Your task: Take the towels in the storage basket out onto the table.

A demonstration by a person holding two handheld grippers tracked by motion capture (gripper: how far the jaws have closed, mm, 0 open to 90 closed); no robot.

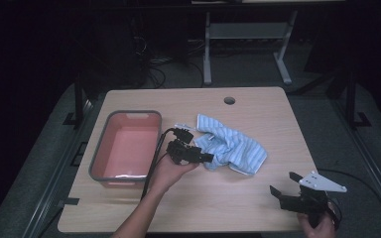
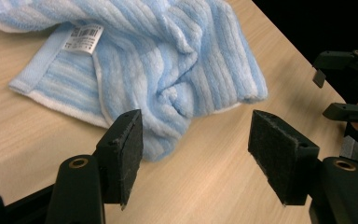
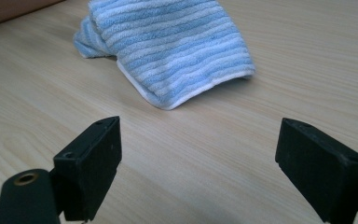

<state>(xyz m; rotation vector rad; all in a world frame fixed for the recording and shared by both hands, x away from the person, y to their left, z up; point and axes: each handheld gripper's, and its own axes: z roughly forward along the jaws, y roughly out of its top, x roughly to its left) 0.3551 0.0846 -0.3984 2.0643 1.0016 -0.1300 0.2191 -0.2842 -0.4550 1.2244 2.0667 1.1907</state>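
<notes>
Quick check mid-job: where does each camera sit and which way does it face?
High view: above the near edge, facing forward and down on table; forearms, both grippers.
Left gripper view: on left gripper, facing towel; own open jaws, other gripper beyond.
Right gripper view: on right gripper, low over the table; own open jaws.
All share the towel.

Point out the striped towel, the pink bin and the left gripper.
striped towel [image 1: 233, 144], high view, middle of the crumpled cloth.
pink bin [image 1: 98, 148], high view, its grey left rim.
left gripper [image 2: 196, 156], left gripper view, midway between its open jaws.
</notes>
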